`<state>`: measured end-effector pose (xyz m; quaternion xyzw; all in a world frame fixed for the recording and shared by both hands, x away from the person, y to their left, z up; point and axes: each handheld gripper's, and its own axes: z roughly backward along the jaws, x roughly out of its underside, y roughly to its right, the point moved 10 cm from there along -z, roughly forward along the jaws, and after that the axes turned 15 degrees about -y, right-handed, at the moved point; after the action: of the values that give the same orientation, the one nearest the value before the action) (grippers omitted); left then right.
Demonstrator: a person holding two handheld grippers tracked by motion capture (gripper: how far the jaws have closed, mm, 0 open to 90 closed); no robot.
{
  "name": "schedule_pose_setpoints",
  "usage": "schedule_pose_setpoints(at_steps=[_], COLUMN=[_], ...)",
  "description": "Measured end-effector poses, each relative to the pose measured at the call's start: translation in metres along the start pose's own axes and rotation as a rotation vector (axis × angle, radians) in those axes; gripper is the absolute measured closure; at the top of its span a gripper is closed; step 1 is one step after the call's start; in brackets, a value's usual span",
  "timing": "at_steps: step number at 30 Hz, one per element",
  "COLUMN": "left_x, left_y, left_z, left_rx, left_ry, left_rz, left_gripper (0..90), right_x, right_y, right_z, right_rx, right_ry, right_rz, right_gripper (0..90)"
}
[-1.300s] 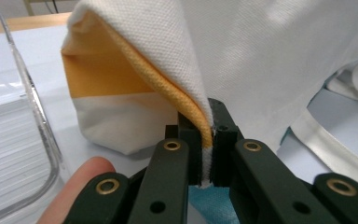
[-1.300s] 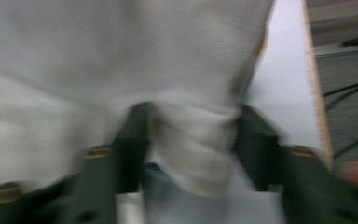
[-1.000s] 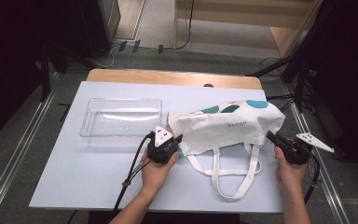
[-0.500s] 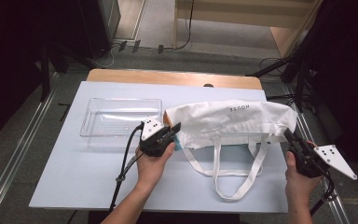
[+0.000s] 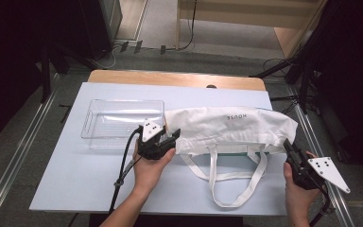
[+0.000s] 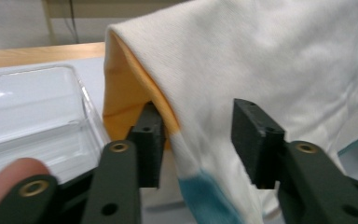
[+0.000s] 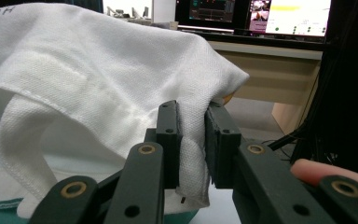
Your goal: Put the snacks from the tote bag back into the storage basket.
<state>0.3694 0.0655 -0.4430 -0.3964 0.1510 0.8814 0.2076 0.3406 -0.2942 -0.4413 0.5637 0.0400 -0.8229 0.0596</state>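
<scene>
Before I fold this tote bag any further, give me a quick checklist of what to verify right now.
1. Right gripper shut on the bag corner: ok.
2. Left gripper shut on the bag: not ok, jaws open around the cloth.
3. Handles lying free toward the person: ok.
4. Plastic tray apart from the bag: not ok, bag edge is right against it.
5. Table space in front: ok.
</scene>
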Motion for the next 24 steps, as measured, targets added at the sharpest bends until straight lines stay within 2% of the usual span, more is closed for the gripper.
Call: schedule_pose_setpoints(at_steps=[2, 6, 7, 10, 11, 13, 17, 18, 20, 21, 22, 24], left_x=[0.008, 0.028, 0.028, 0.040, 0.042, 0.049, 0.061, 0.064, 0.066, 0.067, 0.068, 0.072], left_y=[0.002, 0.008, 0.008, 0.013, 0.015, 0.025, 0.055, 0.067, 0.078, 0.086, 0.098, 0.112], left_z=[0.005, 0.018, 0.018, 0.022, 0.021, 0.017, 0.005, 0.001, -0.004, -0.007, -0.013, -0.022], left_rx=[-0.028, -0.024, -0.024, -0.082, -0.080, -0.046, -0.008, 0.033, 0.039, 0.056, 0.087, 0.108], left_ry=[-0.005, 0.030, 0.030, 0.057, 0.053, 0.043, 0.025, 0.013, 0.019, 0.019, 0.006, -0.034], left_rz=[-0.015, -0.006, -0.006, -0.003, 0.003, 0.004, -0.056, -0.068, -0.079, -0.088, -0.103, -0.141], left_gripper=[44.6, 37.8, 37.6, 39.6, 40.0, 42.2, 44.2, 45.8, 48.8, 49.5, 49.5, 45.3], right_x=[0.001, 0.002, 0.002, 0.003, 0.003, 0.003, 0.004, 0.004, 0.005, 0.005, 0.005, 0.006], right_y=[0.001, 0.000, 0.000, 0.000, 0.000, 0.000, 0.000, 0.000, 0.000, 0.000, 0.000, 0.000], right_z=[-0.001, -0.003, -0.003, -0.005, -0.005, -0.006, -0.007, -0.007, -0.008, -0.008, -0.008, -0.009], right_rx=[0.002, 0.009, 0.009, 0.012, 0.014, 0.020, 0.024, 0.026, 0.025, 0.031, 0.030, 0.027], right_ry=[-0.003, -0.008, -0.008, -0.011, -0.013, -0.013, -0.016, -0.016, -0.018, -0.020, -0.019, -0.018], right_rz=[-0.006, -0.016, -0.016, -0.025, -0.033, -0.031, -0.032, -0.033, -0.032, -0.029, -0.028, -0.027], right_gripper=[78.1, 77.1, 77.1, 76.4, 76.0, 75.5, 74.9, 74.7, 74.3, 74.1, 74.1, 74.0])
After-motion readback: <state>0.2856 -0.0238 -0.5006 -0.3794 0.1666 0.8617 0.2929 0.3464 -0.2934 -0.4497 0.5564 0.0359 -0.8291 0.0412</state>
